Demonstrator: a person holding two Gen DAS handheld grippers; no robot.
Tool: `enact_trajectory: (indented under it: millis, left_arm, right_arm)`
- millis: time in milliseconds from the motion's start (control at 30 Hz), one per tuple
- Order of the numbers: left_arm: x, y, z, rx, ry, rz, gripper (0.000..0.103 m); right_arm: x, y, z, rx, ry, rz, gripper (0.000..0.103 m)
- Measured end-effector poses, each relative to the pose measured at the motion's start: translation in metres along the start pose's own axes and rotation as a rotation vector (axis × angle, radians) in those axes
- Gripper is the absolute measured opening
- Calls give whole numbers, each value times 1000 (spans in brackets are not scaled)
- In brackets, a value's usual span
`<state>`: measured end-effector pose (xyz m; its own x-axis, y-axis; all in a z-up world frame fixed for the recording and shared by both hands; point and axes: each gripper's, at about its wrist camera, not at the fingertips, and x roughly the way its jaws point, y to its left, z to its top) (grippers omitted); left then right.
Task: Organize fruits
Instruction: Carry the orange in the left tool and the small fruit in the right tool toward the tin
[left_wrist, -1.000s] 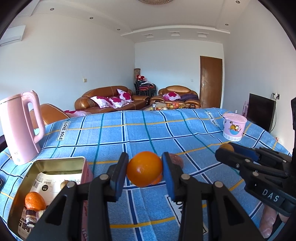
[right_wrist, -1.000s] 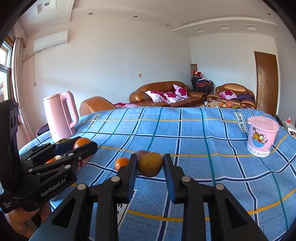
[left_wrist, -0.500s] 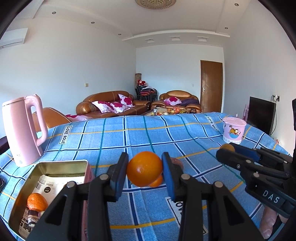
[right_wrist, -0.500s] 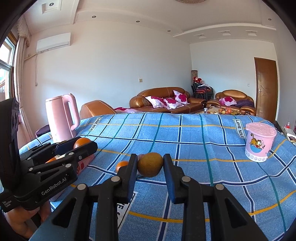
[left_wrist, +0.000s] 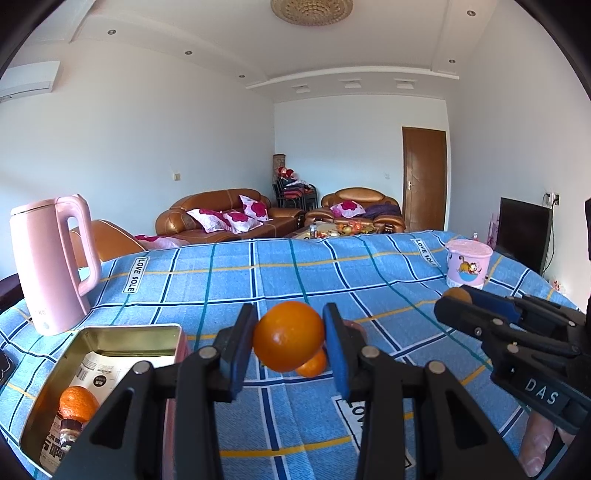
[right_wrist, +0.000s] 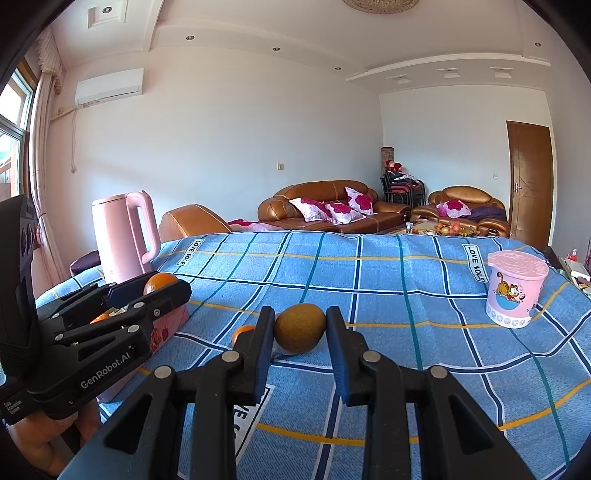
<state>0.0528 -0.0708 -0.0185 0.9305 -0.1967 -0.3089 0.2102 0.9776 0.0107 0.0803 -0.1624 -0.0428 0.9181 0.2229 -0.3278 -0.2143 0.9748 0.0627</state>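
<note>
Blue cloth (left_wrist: 280, 280), both tools unchanged, fruits held.

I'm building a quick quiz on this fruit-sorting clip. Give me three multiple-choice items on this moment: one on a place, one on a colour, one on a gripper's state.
1. Where does the pink kettle stand?
A. beyond the open tin
B. beside the pink cup
C. on the sofa

2. What colour is the fruit in the right gripper?
A. bright orange
B. brownish green
C. red

3. How is the left gripper?
A. wide open, nothing in it
B. shut on the tin's rim
C. shut on an orange

Key: 1 A, the kettle rises just behind the tin on the blue cloth. 2 B, the brownish-green fruit sits between the pads. 3 C, both pads press the orange's sides.
</note>
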Motion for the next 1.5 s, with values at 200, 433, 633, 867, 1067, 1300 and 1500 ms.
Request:
enact_trajectory:
  millis: [200,433,633,867,1067,1300,1500]
  left_arm:
    - [-2,-1,0,3,-8,12,39]
    - [-6,-3,1,14,-32,41,39]
    - [-14,-10,2,53,-74,56,39]
    - [-13,-8,2,50,-77,63,39]
    - [-17,-4,1,48,-69,68,39]
    - [-21,15,2,24,-51,99,39]
    - [-19,43,2,-12,-13,147,39]
  right_arm:
    - [-3,1,0,-3,-13,-2,30]
    - [-6,5,0,-21,-29,-12,30]
    - [-13,7,-1,-33,-59,-14,30]
    - [-12,10,-1,-42,-54,-19,30]
    - [-11,13,-1,-47,-45,-10,30]
    - [-2,28,2,-67,-27,20,30]
    - [6,51,10,-87,-18,68,30]
